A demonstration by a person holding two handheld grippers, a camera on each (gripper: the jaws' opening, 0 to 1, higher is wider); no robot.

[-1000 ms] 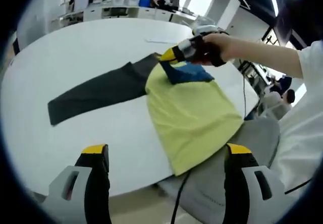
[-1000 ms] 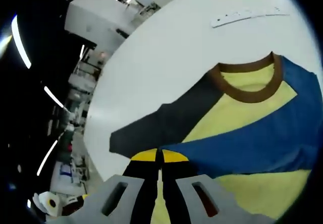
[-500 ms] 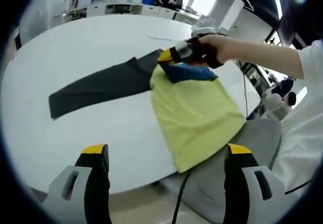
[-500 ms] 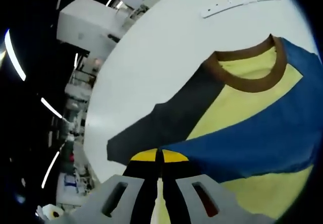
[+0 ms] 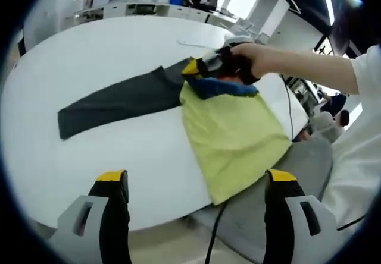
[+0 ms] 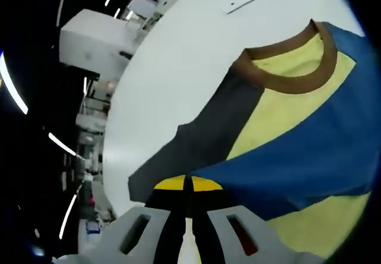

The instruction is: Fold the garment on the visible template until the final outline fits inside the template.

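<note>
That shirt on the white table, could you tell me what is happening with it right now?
A person is folding the shirt with two handheld grippers. The right gripper is shut on the blue sleeve, held over the yellow body. The dark sleeve lies flat on the table. The left gripper is open, near the table's edge.
</note>
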